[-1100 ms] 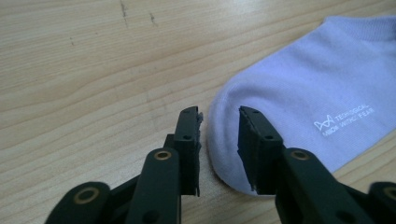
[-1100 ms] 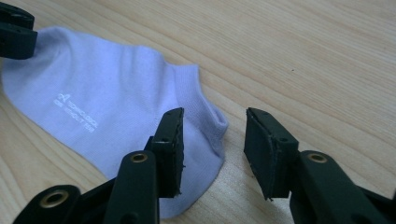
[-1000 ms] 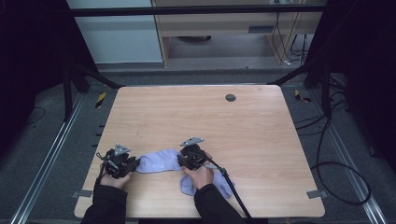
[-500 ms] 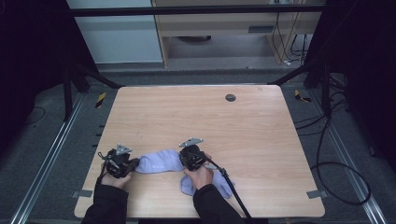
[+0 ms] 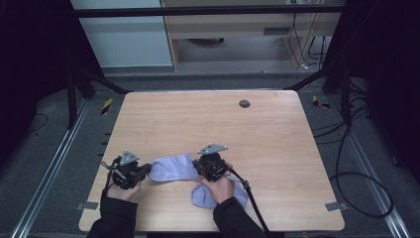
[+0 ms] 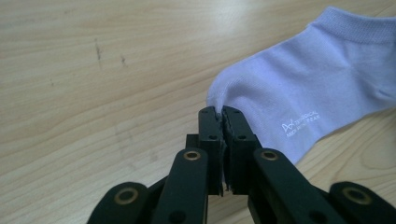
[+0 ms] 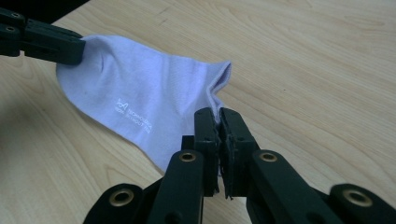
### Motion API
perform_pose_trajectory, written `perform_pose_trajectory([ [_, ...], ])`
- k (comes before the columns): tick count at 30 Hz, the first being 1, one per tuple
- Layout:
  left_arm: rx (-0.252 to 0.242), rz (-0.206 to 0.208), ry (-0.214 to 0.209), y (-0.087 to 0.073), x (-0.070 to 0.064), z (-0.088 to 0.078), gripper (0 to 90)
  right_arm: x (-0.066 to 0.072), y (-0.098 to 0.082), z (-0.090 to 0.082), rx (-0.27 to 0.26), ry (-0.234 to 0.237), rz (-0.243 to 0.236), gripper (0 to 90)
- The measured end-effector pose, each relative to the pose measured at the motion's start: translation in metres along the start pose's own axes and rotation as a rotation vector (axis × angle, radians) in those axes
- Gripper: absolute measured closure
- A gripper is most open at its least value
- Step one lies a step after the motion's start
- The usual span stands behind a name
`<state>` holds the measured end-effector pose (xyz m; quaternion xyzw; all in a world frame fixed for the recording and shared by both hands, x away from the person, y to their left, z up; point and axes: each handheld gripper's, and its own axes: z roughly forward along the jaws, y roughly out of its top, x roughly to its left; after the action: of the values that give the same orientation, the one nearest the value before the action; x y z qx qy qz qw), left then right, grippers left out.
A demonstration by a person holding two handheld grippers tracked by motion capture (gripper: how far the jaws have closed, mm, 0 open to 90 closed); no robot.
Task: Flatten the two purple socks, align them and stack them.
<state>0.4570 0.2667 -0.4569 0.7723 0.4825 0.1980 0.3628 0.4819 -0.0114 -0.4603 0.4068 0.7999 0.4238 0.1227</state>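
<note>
- Socks: two, one (image 5: 171,168) held up, one (image 5: 203,196) lying flat
- Grippers: two, left (image 5: 146,171) and right (image 5: 200,166)
- Table (image 5: 277,148): one

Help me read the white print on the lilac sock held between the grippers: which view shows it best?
The left gripper view: the white print on the sock lies close and nearly upright there. The right gripper view shows the print slanted across the cloth. In the high view the sock is small and its print a faint smudge.
</note>
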Motion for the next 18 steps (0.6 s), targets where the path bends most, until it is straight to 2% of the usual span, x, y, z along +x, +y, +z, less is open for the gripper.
perform_pose_trajectory([
  [1,-0.015,-0.001,-0.012,0.003,-0.005,-0.002,86.3,-0.002,0.000,-0.008,-0.012,0.000,-0.005,86.4],
  [8,-0.043,0.016,-0.041,0.010,-0.023,-0.007,86.3,-0.011,-0.001,-0.029,-0.032,-0.002,-0.015,86.5],
  [9,-0.050,0.024,-0.051,0.012,-0.030,-0.008,86.3,-0.014,-0.003,-0.038,-0.032,-0.004,-0.022,86.5],
  [14,-0.047,0.039,-0.068,0.016,-0.042,-0.009,86.3,-0.020,-0.006,-0.056,-0.028,-0.006,-0.027,86.5],
  [15,-0.049,0.047,-0.080,0.018,-0.049,-0.008,86.3,-0.022,-0.008,-0.061,-0.028,-0.013,-0.037,86.5],
  [18,-0.049,0.055,-0.093,0.020,-0.057,-0.007,86.3,-0.025,-0.011,-0.071,-0.024,-0.019,-0.048,86.5],
])
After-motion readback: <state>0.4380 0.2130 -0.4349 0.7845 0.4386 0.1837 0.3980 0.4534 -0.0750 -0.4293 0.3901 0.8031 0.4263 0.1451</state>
